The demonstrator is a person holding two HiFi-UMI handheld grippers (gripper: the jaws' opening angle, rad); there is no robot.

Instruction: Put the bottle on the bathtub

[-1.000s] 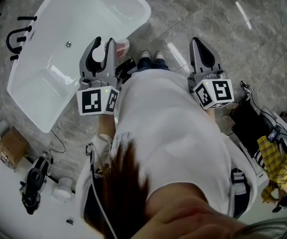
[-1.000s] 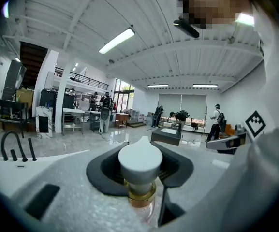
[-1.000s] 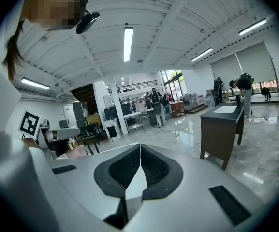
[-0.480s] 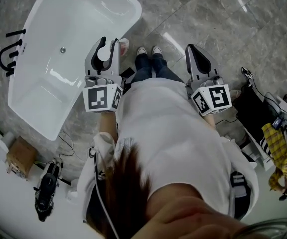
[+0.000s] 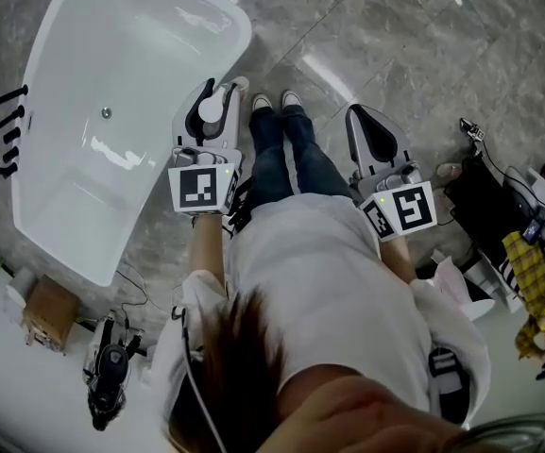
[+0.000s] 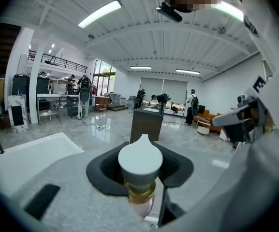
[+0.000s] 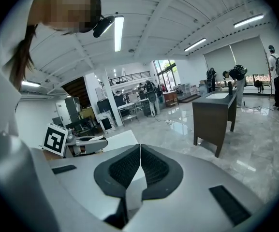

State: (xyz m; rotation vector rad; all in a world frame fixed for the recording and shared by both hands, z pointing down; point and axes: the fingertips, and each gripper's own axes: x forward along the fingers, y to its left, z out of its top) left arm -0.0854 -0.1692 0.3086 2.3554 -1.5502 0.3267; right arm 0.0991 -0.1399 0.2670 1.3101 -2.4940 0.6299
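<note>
Left gripper (image 5: 217, 91): its 2 jaws were clamped on the bottle (image 6: 140, 159), which stood upright between the dark pads (image 6: 100, 170) with its white rounded cap on top, a gold collar under the cap and a pinkish clear body below. In the head view the white cap of the bottle (image 5: 212, 110) showed between the jaws, and the gripper was held over the floor (image 5: 423, 55), just beside the near rim of the bathtub (image 5: 140, 55); the bottle was off the bathtub, carried in the air. The marker cube (image 5: 203, 187) of this gripper faced the camera. Right gripper (image 7: 139, 148): its 2 ribbed jaws were pressed together with nothing between them; in the head view it (image 5: 362, 111) was held over the floor on the other side of the person's legs, well apart from the bathtub, with its own marker cube (image 5: 404, 210) behind it. Between the 2 grippers the person's white shoes (image 5: 277, 102) stood on the grey marbled floor. The bathtub was white and lay at the left of the head view, with a black tap (image 5: 3, 135) at its far side. A cardboard box (image 5: 50, 311) sat on the floor near the bathtub's lower end. In the gripper views a dark cabinet (image 6: 146, 124) stood farther off on the glossy floor of a large hall, and several people stood in the distance.
</note>
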